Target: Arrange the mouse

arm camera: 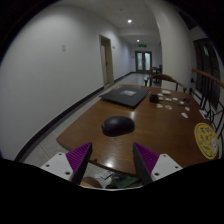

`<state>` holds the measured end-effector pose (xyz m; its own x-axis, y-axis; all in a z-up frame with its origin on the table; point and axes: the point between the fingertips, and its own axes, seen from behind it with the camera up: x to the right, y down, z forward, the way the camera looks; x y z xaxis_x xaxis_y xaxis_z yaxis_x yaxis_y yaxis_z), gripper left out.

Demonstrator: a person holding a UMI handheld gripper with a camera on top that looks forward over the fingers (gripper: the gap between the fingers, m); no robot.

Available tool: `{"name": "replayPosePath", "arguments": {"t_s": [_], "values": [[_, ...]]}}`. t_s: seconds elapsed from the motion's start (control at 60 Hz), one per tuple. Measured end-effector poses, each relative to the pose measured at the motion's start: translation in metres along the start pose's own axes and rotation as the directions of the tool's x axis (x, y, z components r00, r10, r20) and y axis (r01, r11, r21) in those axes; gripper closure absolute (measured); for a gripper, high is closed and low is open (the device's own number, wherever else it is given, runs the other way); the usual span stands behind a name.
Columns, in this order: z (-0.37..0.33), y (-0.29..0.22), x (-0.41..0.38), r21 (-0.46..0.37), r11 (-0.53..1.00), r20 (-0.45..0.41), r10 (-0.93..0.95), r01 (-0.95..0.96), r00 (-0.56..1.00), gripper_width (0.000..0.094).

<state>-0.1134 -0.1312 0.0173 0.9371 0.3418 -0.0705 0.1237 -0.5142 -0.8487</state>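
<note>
Brown wooden surface (150,125) is seen stretching ahead into a corridor. On it a dark mat (128,97) is noted farther back. A black mouse (118,125) is observed resting on the surface just beyond the fingertips. The tool (113,157) is held wide apart, nothing gripped between its purple pads (78,156).

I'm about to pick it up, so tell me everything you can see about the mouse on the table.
The mouse is a dark, rounded, low-domed computer mouse, apparently smooth plastic. It lies flat on the brown wooden table, near the table's front edge, just ahead of the gripper and roughly in line with the gap between its open fingers. Nothing touches it but the table. No cable is visible. A dark flat mat lies farther back, apart from it.
</note>
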Motion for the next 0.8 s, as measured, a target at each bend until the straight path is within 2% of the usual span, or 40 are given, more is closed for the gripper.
{"name": "replayPosePath", "arguments": {"t_s": [0.067,0.083,0.117,0.15,0.25,0.417,0.433,0.5,0.55,0.6,0.717,0.75,0.8], "values": [[0.032,0.009,-0.017,-0.048,0.999,0.019,0.007,-0.006,1.000,0.0085],[0.034,0.006,-0.018,-0.042,0.999,0.014,0.000,0.001,1.000,0.0067],[0.042,-0.006,-0.013,-0.008,1.000,-0.004,-0.026,0.026,1.000,0.0103],[0.049,-0.004,-0.005,-0.031,0.999,-0.030,-0.029,0.028,0.999,0.0107],[0.082,-0.019,0.002,-0.031,0.999,-0.070,0.030,-0.032,0.997,0.0112],[0.124,-0.043,0.002,-0.083,0.994,-0.085,0.063,-0.070,0.994,0.0110],[0.125,-0.043,0.002,-0.083,0.994,-0.093,0.062,-0.070,0.994,0.0124],[0.127,-0.041,0.014,-0.100,0.995,-0.161,0.011,-0.027,0.987,0.0326],[0.135,-0.045,0.010,-0.095,0.995,-0.139,-0.001,-0.013,0.990,0.0446],[0.135,-0.046,0.005,-0.097,0.995,-0.102,-0.032,0.022,0.994,0.0524],[0.127,-0.047,-0.018,-0.101,0.992,0.046,-0.070,0.074,0.996,0.0610],[0.118,-0.059,-0.018,-0.063,0.993,0.056,-0.099,0.102,0.994,0.0612],[0.099,-0.092,-0.012,0.038,0.992,0.043,-0.125,0.123,0.991,0.0611]]}}
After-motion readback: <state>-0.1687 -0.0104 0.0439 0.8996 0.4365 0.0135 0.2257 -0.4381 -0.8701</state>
